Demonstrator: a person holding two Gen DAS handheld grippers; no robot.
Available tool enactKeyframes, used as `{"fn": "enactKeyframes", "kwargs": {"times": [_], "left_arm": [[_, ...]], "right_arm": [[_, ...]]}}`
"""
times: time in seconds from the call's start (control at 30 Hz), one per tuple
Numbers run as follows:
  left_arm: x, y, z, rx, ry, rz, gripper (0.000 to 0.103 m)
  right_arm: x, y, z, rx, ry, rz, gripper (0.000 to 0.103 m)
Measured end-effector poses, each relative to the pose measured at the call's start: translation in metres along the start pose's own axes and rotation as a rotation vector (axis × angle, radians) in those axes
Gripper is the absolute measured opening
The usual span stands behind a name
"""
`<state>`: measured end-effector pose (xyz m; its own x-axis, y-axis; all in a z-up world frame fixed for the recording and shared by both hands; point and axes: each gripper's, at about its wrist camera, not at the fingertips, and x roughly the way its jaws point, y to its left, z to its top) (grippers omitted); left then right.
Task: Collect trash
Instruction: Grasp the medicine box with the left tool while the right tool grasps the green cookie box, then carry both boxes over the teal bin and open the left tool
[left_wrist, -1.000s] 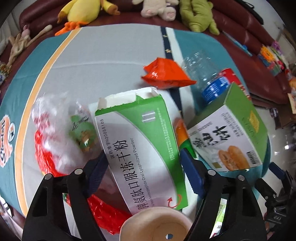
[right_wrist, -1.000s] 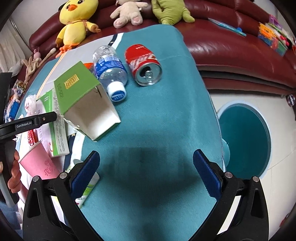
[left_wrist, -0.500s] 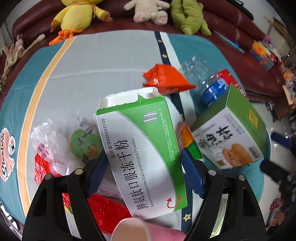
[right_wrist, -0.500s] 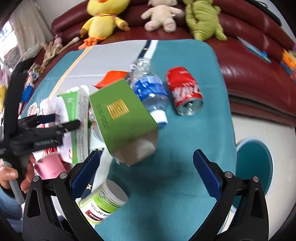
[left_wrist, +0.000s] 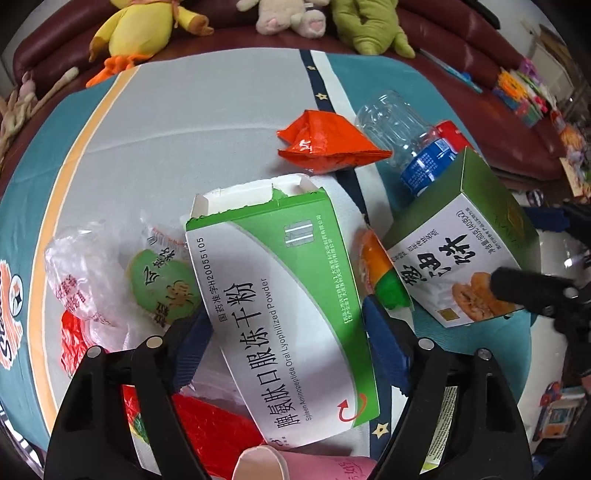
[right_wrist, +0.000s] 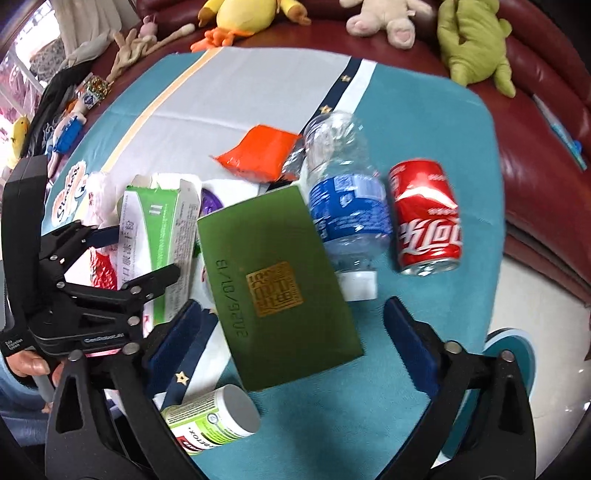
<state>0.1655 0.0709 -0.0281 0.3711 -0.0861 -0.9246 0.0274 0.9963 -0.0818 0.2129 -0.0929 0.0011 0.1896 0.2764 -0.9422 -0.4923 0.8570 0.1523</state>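
Left tongs (left_wrist: 290, 341) clamped across the medicine box (left_wrist: 280, 295), one blue pad on each long edge, as far as can be judged from both views. Right tongs (right_wrist: 291, 317) wide apart and gripping nothing, hovering above the green carton (right_wrist: 273, 288) just right of the medicine box. Apparently the picking-up step: one piece of trash in the grip, a second one under approach. Next, probably: lowering the right tongs around the green carton, turning them for contact on two flat faces, then closing gently, thin cardboard with an open end being easy to crush. Further right of the medicine box, lying on the tablecloth (right_wrist: 229, 96): a water bottle (right_wrist: 347, 206) and a red can (right_wrist: 424, 218). Behind the medicine box, an orange packet (right_wrist: 262, 155); nearer than it, a small jar (right_wrist: 214, 417). Impossible to tell whether lifted clear or resting on the pile beneath. Mostly hidden under the medicine box: plastic bags (left_wrist: 85, 273) and some red wrapping. Cut off at the lower edge: a pink cup (left_wrist: 295, 465). No certain bin in view; only a round teal shape (right_wrist: 517, 354) far right of the medicine box, half cut off, possibly the bin.
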Motion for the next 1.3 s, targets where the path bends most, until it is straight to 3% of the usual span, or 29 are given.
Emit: {"fn": "enactKeyframes", "kwargs": {"times": [0.03,0.1,0.53,0.83,1.0,1.13,1.3], "left_arm": [[0.000,-0.001,0.001,0.005,-0.006,-0.002,0.078],[-0.002,-0.003,0.002,0.007,-0.023,0.001,0.077],[-0.074,-0.002,0.017,-0.023,-0.178,-0.069,0.076],[-0.093,-0.095,0.027,0.154,-0.202,-0.168,0.077],[-0.074,-0.162,0.031,0.253,-0.168,-0.240,0.077],[-0.053,-0.191,0.027,0.277,-0.131,-0.294,0.077],[-0.032,-0.220,0.025,0.328,-0.088,-0.294,0.077]], "right_arm": [[0.003,0.000,-0.001,0.004,0.009,0.006,0.066],[0.006,0.000,-0.003,0.023,0.005,0.014,0.063],[-0.057,-0.016,-0.017,0.163,-0.169,0.067,0.062],[-0.116,-0.102,-0.075,0.363,-0.284,0.003,0.062],[-0.134,-0.161,-0.129,0.506,-0.308,-0.072,0.062],[-0.133,-0.190,-0.170,0.606,-0.305,-0.082,0.062],[-0.129,-0.215,-0.200,0.679,-0.303,-0.091,0.062]]}}
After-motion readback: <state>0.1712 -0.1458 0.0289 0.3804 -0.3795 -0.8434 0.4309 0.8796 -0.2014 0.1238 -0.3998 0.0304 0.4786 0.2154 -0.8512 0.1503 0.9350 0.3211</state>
